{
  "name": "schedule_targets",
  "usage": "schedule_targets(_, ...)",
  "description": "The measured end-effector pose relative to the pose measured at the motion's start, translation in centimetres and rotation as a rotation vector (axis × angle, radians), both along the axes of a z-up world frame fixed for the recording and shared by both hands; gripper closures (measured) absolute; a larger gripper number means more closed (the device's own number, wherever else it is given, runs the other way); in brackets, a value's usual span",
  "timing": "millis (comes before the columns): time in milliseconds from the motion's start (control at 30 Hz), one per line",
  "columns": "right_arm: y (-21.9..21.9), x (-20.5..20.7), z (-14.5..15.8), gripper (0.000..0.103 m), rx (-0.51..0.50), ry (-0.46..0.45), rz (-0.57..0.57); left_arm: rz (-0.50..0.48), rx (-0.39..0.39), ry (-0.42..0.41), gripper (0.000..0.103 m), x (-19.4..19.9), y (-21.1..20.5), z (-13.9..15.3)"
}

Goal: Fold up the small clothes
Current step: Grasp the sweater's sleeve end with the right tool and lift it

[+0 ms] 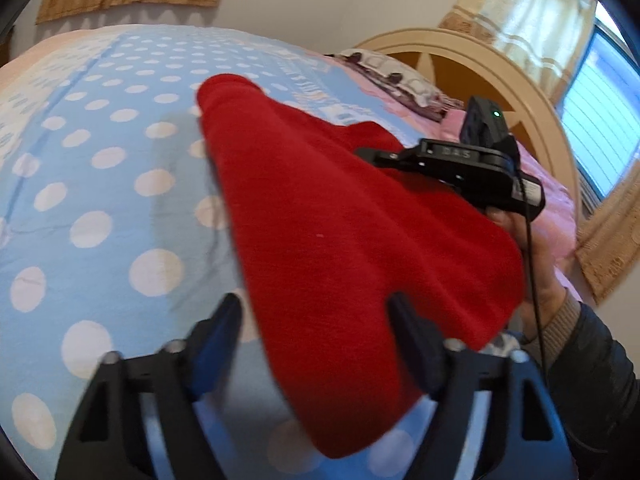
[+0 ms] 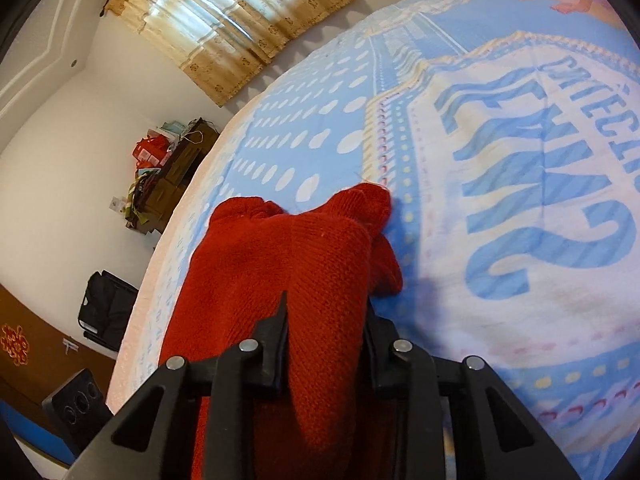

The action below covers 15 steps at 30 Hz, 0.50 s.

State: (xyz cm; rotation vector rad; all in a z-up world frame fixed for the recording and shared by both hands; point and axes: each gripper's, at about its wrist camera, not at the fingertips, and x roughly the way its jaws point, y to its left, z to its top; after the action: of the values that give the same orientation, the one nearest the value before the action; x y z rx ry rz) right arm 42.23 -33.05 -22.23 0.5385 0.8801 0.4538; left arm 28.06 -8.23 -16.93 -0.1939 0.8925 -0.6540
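Red knit garment [image 1: 352, 240] lies on the bed [image 1: 100, 184], on a blue sheet w/ white dots, draped in a long fold running away from both cameras. Left gripper [image 1: 316, 320] sits low over the near end of the garment: jaws spread, cloth between them, its edge against the right finger, left finger clear of the cloth, so no pinch. Right gripper [image 2: 326, 316] has its jaws pressed in on a thick bunched fold of the garment, knit bulging up between the fingers. In the left wrist view the right gripper shows at the garment's right side, a hand [image 1: 532, 248] w/ dark sleeve under it. Wooden headboard [image 1: 500, 92] & pillow [image 1: 396, 76] at the far right, curtains [image 2: 224, 28] on the wall
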Motion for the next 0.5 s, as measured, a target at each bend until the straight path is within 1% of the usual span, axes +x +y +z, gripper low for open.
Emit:
schedule_targets(67, 0.4, -0.4, 0.5, 0.075, -0.018, -0.019, -0.006, -0.01, 0.009, -0.018, 0.041, -0.4, -0.2, 0.3)
schedule_targets(133, 0.6, -0.8, 0.9, 0.075, -0.026, -0.039, -0.014, -0.018, 0.025, -0.037, 0.05, -0.7, -0.4, 0.7)
schedule_targets(200, 1.0, -1.4, 1.7, 0.076, -0.033, -0.064, -0.019, -0.019, 0.061, -0.069, 0.059, -1.3, -0.7, 1.4)
schedule_targets(300, 1.6, -2.4, 2.9, 0.076, -0.036, -0.105, -0.015, -0.014, 0.088, -0.076, 0.062, -2.0, -0.5, 2.3)
schedule_targets(433, 3.4, -3.7, 4.4, 0.077, -0.04, -0.145, 0.01, -0.003, 0.106, -0.097, 0.064, -3.0, 0.7, 3.2)
schedule_targets(500, 4.5, -4.3, 4.8, 0.077, -0.051, -0.15, 0.02, 0.006, 0.116, -0.106, 0.064, -3.9, 1.6, 3.7)
